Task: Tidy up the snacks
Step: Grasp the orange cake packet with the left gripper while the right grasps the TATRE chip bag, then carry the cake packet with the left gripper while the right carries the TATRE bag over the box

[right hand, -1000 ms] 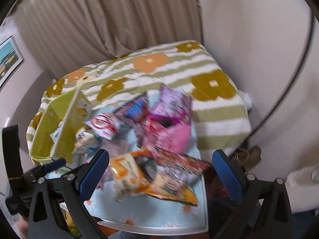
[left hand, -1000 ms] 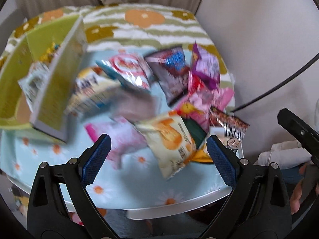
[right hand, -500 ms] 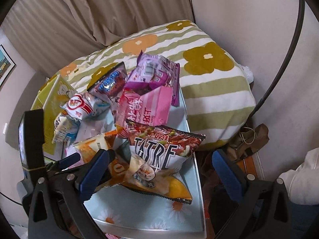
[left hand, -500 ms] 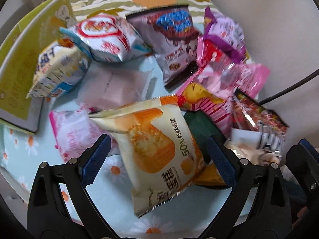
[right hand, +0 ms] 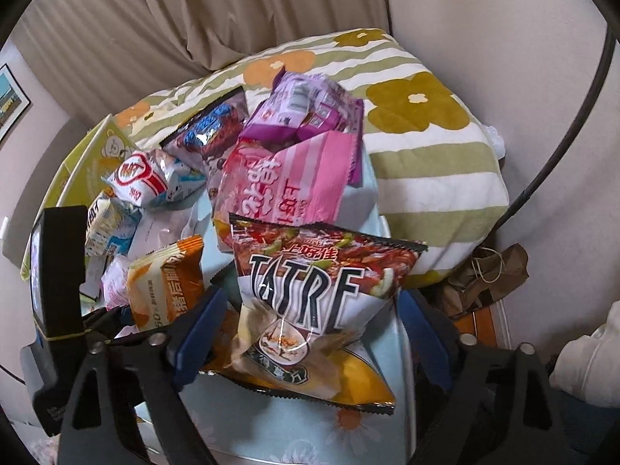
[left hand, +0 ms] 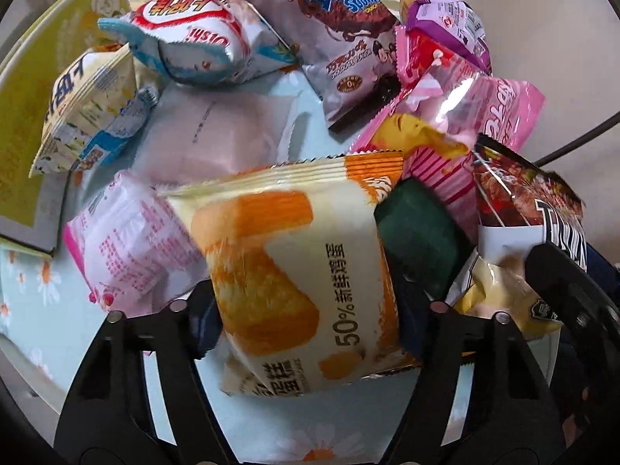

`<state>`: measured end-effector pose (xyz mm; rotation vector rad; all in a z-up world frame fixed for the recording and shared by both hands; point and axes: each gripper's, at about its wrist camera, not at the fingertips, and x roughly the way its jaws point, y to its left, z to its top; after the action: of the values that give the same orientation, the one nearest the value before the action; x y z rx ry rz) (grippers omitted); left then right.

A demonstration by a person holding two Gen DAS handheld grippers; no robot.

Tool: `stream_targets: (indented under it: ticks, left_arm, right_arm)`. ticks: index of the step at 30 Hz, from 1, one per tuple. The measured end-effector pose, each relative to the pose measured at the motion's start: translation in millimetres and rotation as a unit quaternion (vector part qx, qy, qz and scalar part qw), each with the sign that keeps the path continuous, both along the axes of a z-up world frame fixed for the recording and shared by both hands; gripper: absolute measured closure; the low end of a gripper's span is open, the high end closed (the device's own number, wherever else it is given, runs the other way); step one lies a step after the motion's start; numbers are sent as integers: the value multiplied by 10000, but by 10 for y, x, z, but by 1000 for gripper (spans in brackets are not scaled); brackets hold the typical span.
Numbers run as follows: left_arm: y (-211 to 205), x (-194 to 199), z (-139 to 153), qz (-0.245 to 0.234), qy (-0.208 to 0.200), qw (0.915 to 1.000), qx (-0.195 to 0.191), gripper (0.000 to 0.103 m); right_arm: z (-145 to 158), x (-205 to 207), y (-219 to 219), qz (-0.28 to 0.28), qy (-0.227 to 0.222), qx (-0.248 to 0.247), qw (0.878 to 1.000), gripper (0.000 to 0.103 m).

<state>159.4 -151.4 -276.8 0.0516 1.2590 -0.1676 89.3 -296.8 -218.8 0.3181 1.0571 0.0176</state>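
Far left: open yellow-green cardboard box (left hand: 23,124) at the table's edge, likely the bin the snacks are bound for. A cream-and-blue snack pouch (left hand: 83,116) leans against its wall

Next right, a red-and-white puffed bag (left hand: 193,38) and a pale pink flat packet (left hand: 209,135) lie loose on the daisy-print light blue tablecloth (left hand: 35,329)

Centre: left gripper (left hand: 306,310) has its blue-padded fingers (left hand: 201,329) spread, one each side of the cream-and-orange cake packet (left hand: 294,271). Whether the pads touch the film, cannot tell; reads as lined up to close across the width, the easiest hold on a puffy pack

Right of that, a dark green packet (left hand: 418,240) sits half under the heap, pink bags stacked behind

Right side: right gripper (right hand: 306,329) also spread, straddling the red-and-white TASTRE chip bag (right hand: 310,294), which lies atop a yellow foil bag (right hand: 348,383) near the table's right edge. Top-of-pile item, so a sensible first pick

Risk: closing low could catch both bags
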Motion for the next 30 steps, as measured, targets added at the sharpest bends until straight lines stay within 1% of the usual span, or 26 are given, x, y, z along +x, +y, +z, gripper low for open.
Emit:
stream_targets:
  ticks: [1, 3, 6, 8, 11, 13, 14, 15, 21, 25, 30]
  left_arm:
    - [14, -14, 0, -30, -6, 10000, 17, 36]
    - [50, -48, 3, -96, -19, 9999, 35, 37]
    - [89, -83, 1, -155, -21, 9999, 25, 38]
    - [152, -128, 10, -198, -32, 9998, -13, 39]
    - [158, -140, -10, -271, -39, 9996, 3, 40]
    - [163, -159, -13, -283, -33, 9996, -6, 41]
    - [167, -172, -13, -287, -35, 9996, -3, 41]
    - [162, -175, -18, -296, -40, 9996, 11, 41]
    - [209, -348, 79, -327, -64, 9994, 37, 42]
    - [167, -364, 158, -364, -8, 9993, -87, 42]
    - [112, -495, 382, -442, -52, 9987, -238, 42]
  right_arm:
    - [-19, 8, 29, 32, 19, -45, 10000, 20]
    - [-50, 16, 73, 88, 35, -91, 9999, 25]
    - [-116, 31, 142, 184, 113, -69, 9997, 29]
    - [-150, 30, 180, 206, 126, -94, 9997, 29]
    - [-151, 35, 233, 274, 80, -269, 9992, 31]
    - [-157, 23, 251, 321, 62, -327, 9989, 34]
    - [-154, 31, 257, 330, 65, -349, 9988, 38]
    - [-156, 30, 259, 349, 74, -372, 9987, 40]
    - [-117, -32, 298, 487, -48, -501, 9975, 50]
    - [-61, -77, 291, 480, -84, -377, 9981, 51]
    - [116, -162, 300, 485, -192, -305, 9982, 51]
